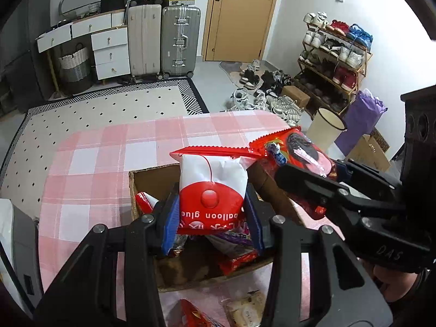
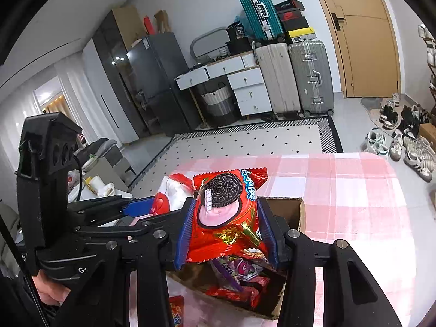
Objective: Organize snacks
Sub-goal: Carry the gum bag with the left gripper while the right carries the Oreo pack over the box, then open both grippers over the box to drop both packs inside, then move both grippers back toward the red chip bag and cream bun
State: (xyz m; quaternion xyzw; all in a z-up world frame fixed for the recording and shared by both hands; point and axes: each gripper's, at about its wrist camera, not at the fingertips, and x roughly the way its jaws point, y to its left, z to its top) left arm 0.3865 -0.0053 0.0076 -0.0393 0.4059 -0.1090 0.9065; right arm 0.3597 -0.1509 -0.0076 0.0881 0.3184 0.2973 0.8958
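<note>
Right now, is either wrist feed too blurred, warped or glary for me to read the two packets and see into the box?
Left wrist: sharp; white-and-red packet readable, door frame bowed by fisheye, corners black. Right wrist: sharp; Oreo packet legible with slight foil sheen, bright patch at left edge. Cardboard box interior is dim and partly blocked in both.

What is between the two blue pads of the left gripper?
In the left wrist view, the white-and-red balloon glue packet sits clamped between the left gripper pads, above the cardboard box of snacks.
</note>
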